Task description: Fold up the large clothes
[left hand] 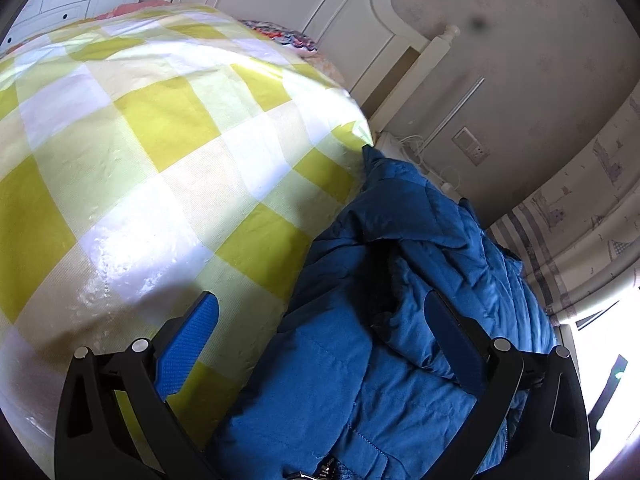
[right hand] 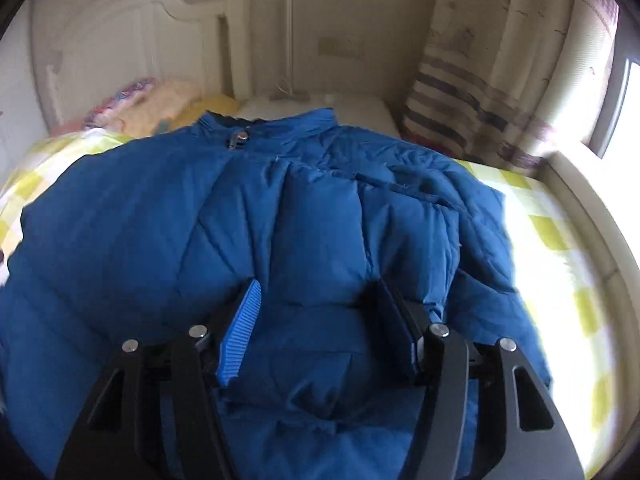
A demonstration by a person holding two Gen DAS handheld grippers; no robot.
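The blue padded jacket (right hand: 280,220) lies spread on the bed's yellow-checked cover (left hand: 140,140), collar toward twelve o'clock (near the white headboard (right hand: 120,40)). The right hand-held gripper (right hand: 316,292) hangs over it, jaws apart, gripping nothing; the left hand-held gripper (left hand: 320,312) stands wide.

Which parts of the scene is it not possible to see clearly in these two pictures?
- Blue jacket: hem cut off by the right wrist view's bottom edge and the right gripper.
- Jacket sleeves: folded shapes unclear in both views.
- Window: overexposed.
- Pillows: blurred in the right wrist view.
- Left gripper: open; whether it touches the jacket is unclear.
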